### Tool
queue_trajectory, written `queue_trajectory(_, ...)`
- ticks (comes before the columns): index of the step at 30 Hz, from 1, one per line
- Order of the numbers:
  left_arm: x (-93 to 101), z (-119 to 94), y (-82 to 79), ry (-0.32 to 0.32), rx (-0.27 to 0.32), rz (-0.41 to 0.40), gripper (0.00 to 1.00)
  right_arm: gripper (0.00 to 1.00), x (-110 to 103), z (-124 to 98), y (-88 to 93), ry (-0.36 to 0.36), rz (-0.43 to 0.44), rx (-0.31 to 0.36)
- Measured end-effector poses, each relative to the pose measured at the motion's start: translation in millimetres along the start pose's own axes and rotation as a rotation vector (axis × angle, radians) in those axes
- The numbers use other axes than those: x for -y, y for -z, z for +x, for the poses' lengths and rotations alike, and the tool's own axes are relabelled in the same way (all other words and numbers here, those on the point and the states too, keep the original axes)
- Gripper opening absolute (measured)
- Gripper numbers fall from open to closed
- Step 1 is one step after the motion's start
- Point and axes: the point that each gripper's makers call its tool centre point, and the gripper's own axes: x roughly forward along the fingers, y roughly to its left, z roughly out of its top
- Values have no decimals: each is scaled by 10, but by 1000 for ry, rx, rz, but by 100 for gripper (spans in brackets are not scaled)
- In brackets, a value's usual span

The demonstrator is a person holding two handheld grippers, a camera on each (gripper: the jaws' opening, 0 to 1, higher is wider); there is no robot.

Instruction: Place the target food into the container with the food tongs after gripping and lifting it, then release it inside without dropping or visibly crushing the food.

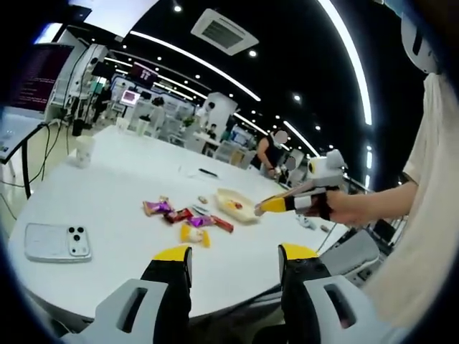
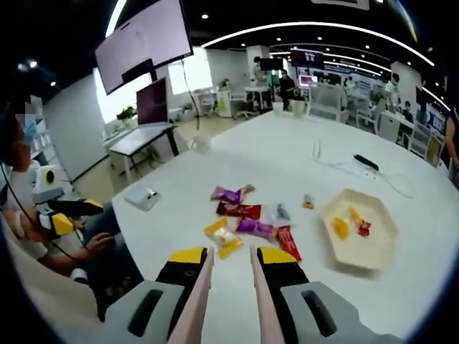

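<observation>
Left gripper [image 1: 235, 258] fingers spread wide, empty, above the desk's [image 1: 107, 208] near edge. Right gripper [image 2: 229, 259] fingers clamp food tongs [image 2: 228, 301], tips slightly parted, empty. Wrapped snacks [image 2: 247, 218] lie mid-desk; container [image 2: 358, 229] beside them holds pieces. Phone [image 1: 57, 242] near the edge; office behind.

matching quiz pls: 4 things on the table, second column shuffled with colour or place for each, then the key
Things
1. phone
2. paper cup
3. hexagonal tray
4. yellow-wrapped snack

Descriptions
A. cream, holds a yellow piece and a red piece
B. white, lies flat at the table edge, camera lenses up
C. nearest the right gripper's tongs, front of the wrapper pile
D. white, stands upright far across the table

Pairs: 1-B, 2-D, 3-A, 4-C
</observation>
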Motion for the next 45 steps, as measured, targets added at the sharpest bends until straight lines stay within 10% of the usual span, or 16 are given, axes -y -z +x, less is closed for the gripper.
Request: queue_trajectory(45,-209,6,110,-80,-15,-64,49,29,500,619,199,15,-88,-142)
